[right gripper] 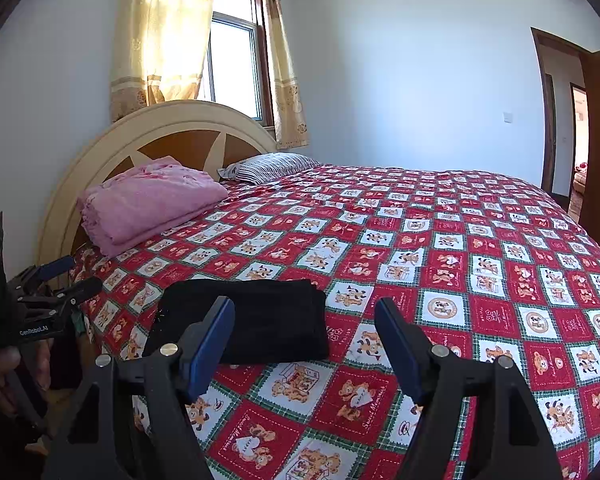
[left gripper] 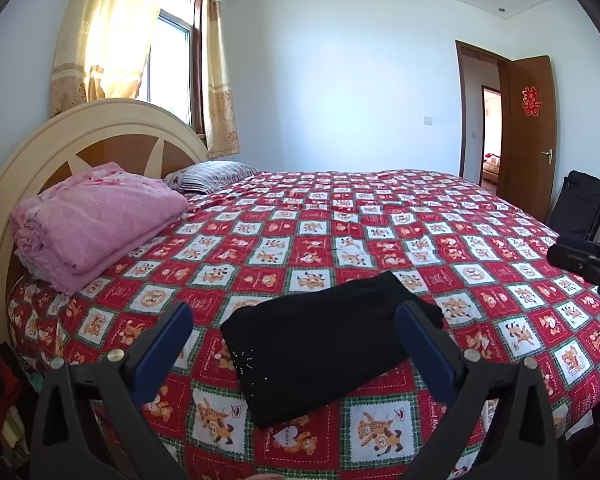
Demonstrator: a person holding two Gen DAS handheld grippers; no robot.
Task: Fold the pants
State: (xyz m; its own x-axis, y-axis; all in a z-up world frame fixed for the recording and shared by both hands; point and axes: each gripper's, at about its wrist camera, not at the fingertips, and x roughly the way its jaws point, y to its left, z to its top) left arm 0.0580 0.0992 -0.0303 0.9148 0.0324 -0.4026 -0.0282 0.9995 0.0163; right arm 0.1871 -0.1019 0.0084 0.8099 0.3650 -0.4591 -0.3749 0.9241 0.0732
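On the bedspread (left gripper: pixel 480 288), folded black pants (left gripper: pixel 324 348) lie untouched beyond both grippers' wide, empty jaws.

Bedspread (right gripper: pixel 480 280) lies open beyond the folded pants (right gripper: pixel 256 320); pink blanket (right gripper: pixel 148 204) blocks the headboard end.

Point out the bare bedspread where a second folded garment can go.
Widest free patch: the bedspread right of the folded black pants, running toward the door. The middle beyond the pants is bare too. Crowded: by the headboard, with the pink blanket and striped pillow.
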